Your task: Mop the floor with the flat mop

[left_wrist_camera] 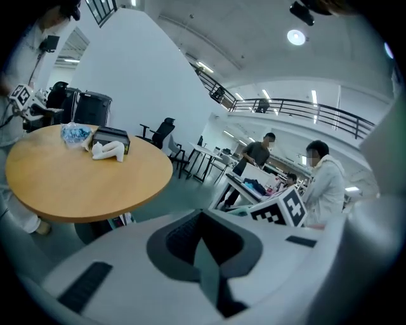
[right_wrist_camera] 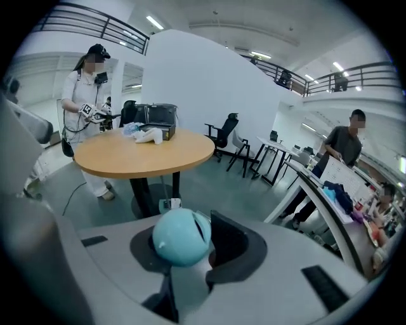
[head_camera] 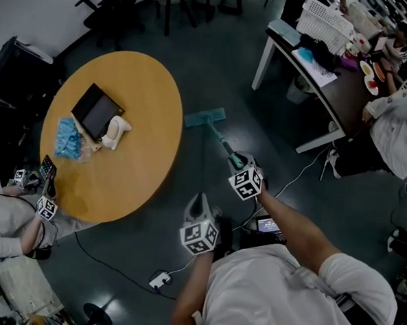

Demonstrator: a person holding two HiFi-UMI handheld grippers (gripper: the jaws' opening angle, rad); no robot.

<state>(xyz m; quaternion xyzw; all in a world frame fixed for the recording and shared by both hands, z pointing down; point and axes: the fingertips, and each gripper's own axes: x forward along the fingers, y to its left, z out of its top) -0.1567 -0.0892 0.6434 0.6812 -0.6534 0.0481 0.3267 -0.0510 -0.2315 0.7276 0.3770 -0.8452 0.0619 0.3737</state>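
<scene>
The flat mop has a teal head (head_camera: 205, 117) lying on the dark floor next to the round table. Its thin handle (head_camera: 220, 141) slopes back to my right gripper (head_camera: 239, 160), which is shut on the handle's top end. In the right gripper view the round teal handle cap (right_wrist_camera: 181, 237) fills the recess between the jaws of the right gripper (right_wrist_camera: 190, 247). My left gripper (head_camera: 199, 201) hangs lower left of the right one, apart from the mop. The left gripper view shows the left gripper (left_wrist_camera: 206, 254) with its jaws together and nothing in them.
A round wooden table (head_camera: 145, 155) stands to the left with a black box (head_camera: 95, 110), a white object (head_camera: 115, 132) and a blue packet (head_camera: 69, 138) on it. A person (head_camera: 11, 222) stands at its far side. A white desk (head_camera: 311, 89) with seated people is at right. A power strip (head_camera: 158, 281) and cables lie on the floor.
</scene>
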